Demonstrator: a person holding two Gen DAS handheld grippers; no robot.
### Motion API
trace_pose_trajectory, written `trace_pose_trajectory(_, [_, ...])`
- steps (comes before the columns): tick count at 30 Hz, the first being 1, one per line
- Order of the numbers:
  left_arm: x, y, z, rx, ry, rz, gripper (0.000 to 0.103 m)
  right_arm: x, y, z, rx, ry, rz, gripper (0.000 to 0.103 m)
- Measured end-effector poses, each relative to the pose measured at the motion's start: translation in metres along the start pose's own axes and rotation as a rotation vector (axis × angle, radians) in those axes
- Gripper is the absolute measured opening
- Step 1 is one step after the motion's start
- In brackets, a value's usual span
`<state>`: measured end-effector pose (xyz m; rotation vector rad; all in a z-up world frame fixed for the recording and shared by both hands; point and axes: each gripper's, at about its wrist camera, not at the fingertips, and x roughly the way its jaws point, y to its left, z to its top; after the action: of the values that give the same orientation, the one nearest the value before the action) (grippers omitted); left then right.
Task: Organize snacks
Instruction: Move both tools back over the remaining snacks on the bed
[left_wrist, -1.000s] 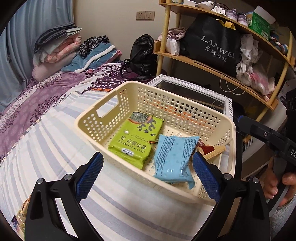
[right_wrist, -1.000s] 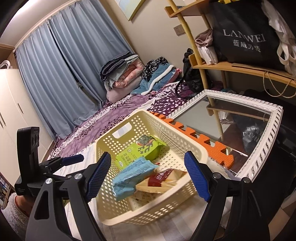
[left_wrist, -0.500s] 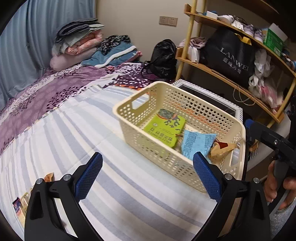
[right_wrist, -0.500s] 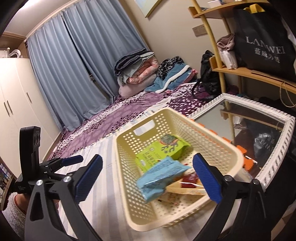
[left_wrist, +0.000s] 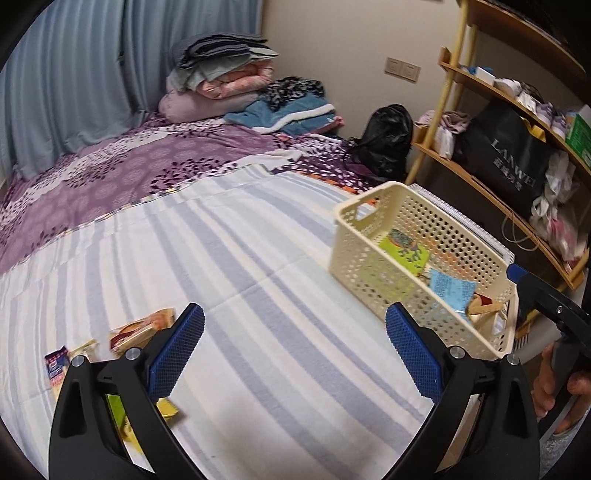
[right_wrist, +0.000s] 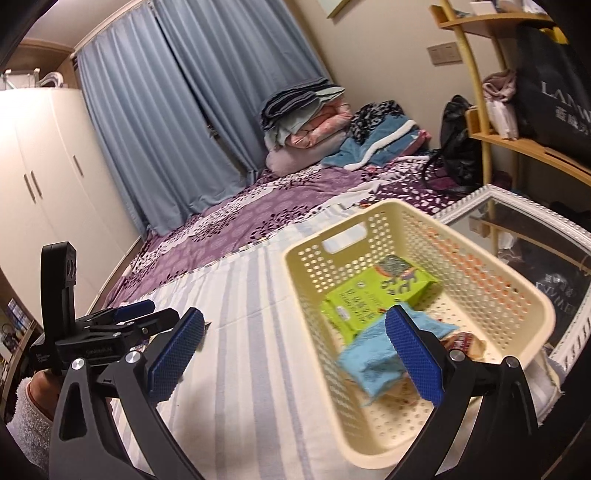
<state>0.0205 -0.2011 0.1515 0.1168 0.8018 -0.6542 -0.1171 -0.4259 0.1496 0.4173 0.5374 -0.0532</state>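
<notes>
Bed (left_wrist: 258, 258): striped sheet; carries everything named below.
Basket (left_wrist: 369, 258): cream perforated plastic, at the bed's edge nearest the shelf; judged stiff and light, with a cut-out handle in its end wall.
Green packet (right_wrist: 376, 295): lies flat inside the basket, toward the handle end.
Blue packet (right_wrist: 373, 360): inside the basket, partly over the green packet's near end; further wrappers lie beside it, blurred.
Loose snacks (left_wrist: 140, 332): small wrapped packets on the sheet, well apart from the basket, partly hidden behind the left finger.
Handling (judgement): foil packets are light, soft and slippery, with contents that may crush; pinch across a flat sealed edge, gently.
Left gripper (left_wrist: 293, 350): fingers spread wide, holding nothing; hangs between the loose snacks and the basket.
Right gripper (right_wrist: 293, 354): fingers spread wide, empty; at the basket's near corner.
</notes>
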Motion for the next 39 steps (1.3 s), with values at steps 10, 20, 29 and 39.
trace_pose_trajectory(10, [-0.024,0.070,-0.019,-0.128,-0.012,0.078,0.100,0.029,0.046,-0.008,-0.059,0.073,0.077,0.098])
trace_pose_trajectory(20, [-0.044,0.143,-0.049,-0.262,-0.002,0.183,0.100,0.059,0.087,-0.032,-0.111,0.182,0.152,0.098])
trace_pose_trajectory(29, [-0.058,0.200,-0.077,-0.388,0.015,0.262,0.100,0.088,0.117,-0.056,-0.158,0.289,0.195,0.098])
trace_pose_trajectory(39, [-0.051,0.235,-0.104,-0.477,0.052,0.312,0.100,0.102,0.143,-0.074,-0.215,0.346,0.221,0.098])
